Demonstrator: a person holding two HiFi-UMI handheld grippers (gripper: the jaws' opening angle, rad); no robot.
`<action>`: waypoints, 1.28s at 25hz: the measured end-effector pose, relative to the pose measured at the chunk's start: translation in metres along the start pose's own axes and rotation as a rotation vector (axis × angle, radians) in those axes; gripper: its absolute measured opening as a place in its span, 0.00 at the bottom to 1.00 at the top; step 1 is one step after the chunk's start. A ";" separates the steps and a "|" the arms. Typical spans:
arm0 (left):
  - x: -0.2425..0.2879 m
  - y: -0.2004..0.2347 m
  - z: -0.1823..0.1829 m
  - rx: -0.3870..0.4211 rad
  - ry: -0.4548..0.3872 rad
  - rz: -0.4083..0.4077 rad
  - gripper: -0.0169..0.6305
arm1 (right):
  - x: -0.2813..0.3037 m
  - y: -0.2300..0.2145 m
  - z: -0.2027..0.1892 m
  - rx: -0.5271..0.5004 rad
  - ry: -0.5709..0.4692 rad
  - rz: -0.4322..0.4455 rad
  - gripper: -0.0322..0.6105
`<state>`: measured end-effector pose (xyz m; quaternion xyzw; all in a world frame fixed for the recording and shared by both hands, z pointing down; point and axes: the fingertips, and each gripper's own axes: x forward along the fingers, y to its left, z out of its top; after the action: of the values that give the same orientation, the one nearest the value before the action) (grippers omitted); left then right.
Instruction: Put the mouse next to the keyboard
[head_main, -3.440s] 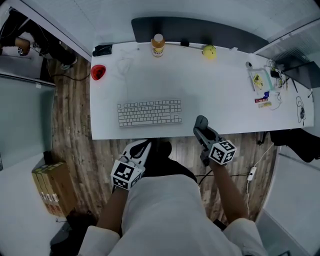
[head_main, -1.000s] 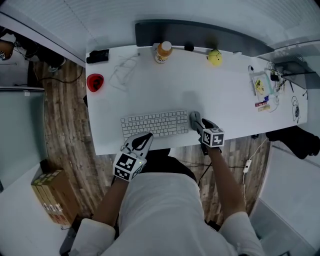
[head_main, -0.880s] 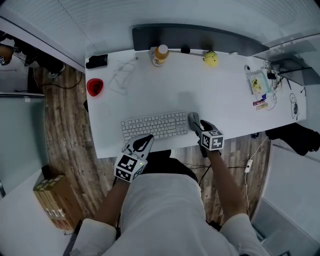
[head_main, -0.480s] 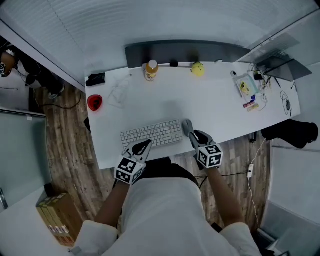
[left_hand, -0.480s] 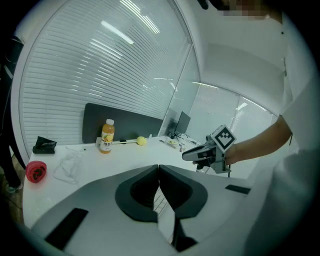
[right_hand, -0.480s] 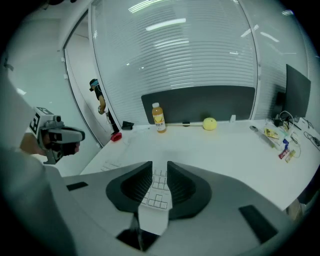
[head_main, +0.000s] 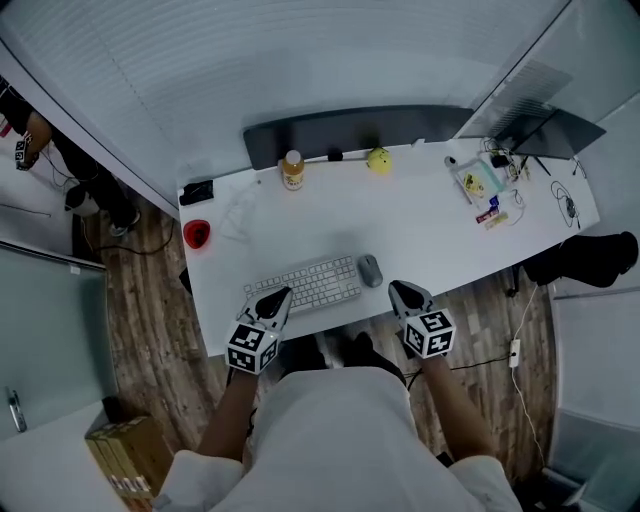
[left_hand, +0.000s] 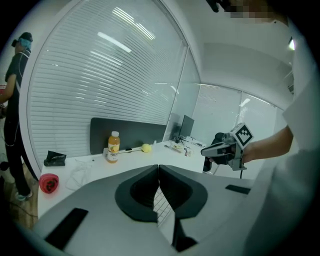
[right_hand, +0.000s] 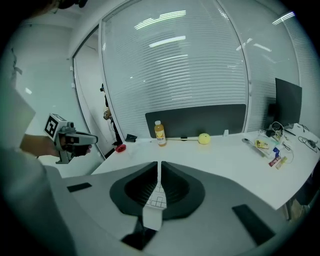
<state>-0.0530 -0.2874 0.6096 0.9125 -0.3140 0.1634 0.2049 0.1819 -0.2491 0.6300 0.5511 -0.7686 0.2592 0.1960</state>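
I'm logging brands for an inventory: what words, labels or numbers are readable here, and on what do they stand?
No text can be read in any view.
On the bottle: label too small and blurred.
On the keyboard: key legends too small.
On the packets: print blurred.

You are facing a white desk (head_main: 440, 240): a grey mouse (head_main: 370, 270) lying just right of the white keyboard (head_main: 303, 285), an orange bottle (head_main: 292, 170) and yellow ball (head_main: 378, 160) standing beyond it.
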 end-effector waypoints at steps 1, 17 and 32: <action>-0.002 -0.002 0.001 0.003 -0.004 0.009 0.05 | -0.004 -0.001 0.002 -0.002 -0.014 0.008 0.12; -0.013 -0.087 0.013 -0.078 -0.103 0.208 0.05 | -0.084 -0.051 0.036 -0.080 -0.154 0.155 0.11; -0.030 -0.199 0.007 -0.109 -0.175 0.363 0.05 | -0.131 -0.074 0.005 -0.277 -0.101 0.338 0.11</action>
<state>0.0532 -0.1330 0.5366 0.8393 -0.4981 0.1004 0.1931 0.2932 -0.1731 0.5629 0.3943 -0.8872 0.1524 0.1850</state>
